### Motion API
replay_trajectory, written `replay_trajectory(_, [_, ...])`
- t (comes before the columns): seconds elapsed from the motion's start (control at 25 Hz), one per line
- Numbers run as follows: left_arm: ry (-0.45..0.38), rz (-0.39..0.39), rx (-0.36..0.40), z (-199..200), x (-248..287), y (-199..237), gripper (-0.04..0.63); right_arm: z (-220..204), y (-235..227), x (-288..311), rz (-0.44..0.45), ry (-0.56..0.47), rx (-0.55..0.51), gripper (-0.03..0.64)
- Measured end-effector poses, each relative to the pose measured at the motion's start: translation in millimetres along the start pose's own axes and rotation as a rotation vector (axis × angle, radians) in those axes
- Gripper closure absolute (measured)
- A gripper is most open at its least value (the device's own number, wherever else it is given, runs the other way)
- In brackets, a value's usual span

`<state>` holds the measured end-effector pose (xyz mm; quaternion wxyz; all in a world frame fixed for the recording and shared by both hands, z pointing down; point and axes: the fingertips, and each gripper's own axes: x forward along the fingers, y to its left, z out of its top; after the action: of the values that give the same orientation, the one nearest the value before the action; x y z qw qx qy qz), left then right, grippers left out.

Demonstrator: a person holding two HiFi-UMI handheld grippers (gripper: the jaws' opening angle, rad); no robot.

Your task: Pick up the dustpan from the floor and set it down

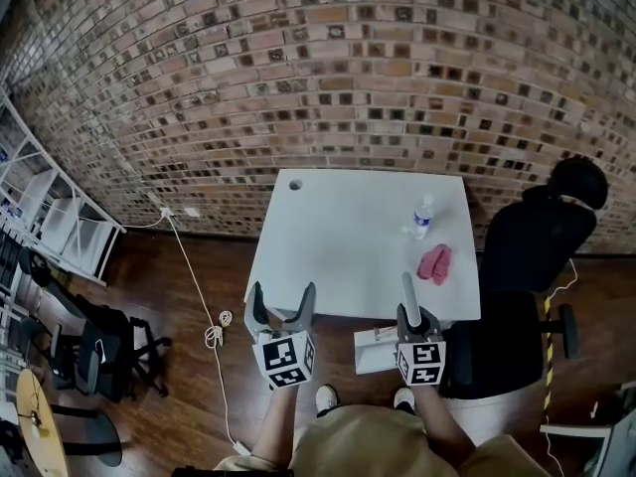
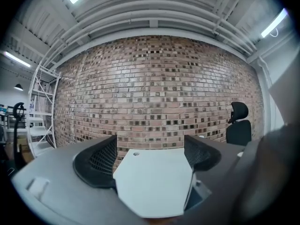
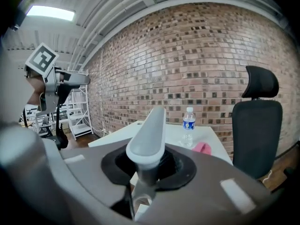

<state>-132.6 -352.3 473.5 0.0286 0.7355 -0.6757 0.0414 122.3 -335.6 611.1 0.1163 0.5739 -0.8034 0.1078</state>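
Observation:
My right gripper (image 1: 416, 316) is shut on the grey handle (image 3: 149, 134) of the dustpan, which sticks up between its jaws. The dustpan's pale pan (image 1: 375, 350) hangs off the floor, just in front of the white table's (image 1: 338, 237) near edge and above the person's shoes. In the right gripper view the jaws (image 3: 150, 165) clamp the handle low down, and the pan is hidden below them. My left gripper (image 1: 282, 302) is held open and empty beside the table's front left corner; in its own view the fingers (image 2: 101, 161) stand wide apart over the tabletop (image 2: 154, 184).
On the table stand a water bottle (image 1: 422, 217) and a pink cloth (image 1: 434, 263). A black office chair (image 1: 527, 251) is at the table's right. A white cable (image 1: 204, 301) runs over the wooden floor at left, near shelving (image 1: 45, 217) and dark chairs (image 1: 99, 351). A brick wall lies behind.

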Motion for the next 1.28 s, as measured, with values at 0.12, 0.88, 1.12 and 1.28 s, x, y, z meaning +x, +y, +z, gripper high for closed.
replay_trajectory(0.12, [-0.008,-0.008,-0.001,3,0,-3,0.166,26,-2,-13,-0.019,-0.047,0.007,0.546])
replay_trajectory(0.88, [-0.041,-0.045,0.021,11,-4,-19,0.166,130,-26,-75,-0.166,-0.209,0.028,0.551])
replay_trajectory(1.12, [-0.038,-0.052,0.03,11,-7,-20,0.166,153,-35,-89,-0.209,-0.247,0.036,0.551])
replay_trajectory(1.28, [-0.049,-0.06,0.043,15,-8,-23,0.166,154,-39,-90,-0.236,-0.249,0.047,0.551])
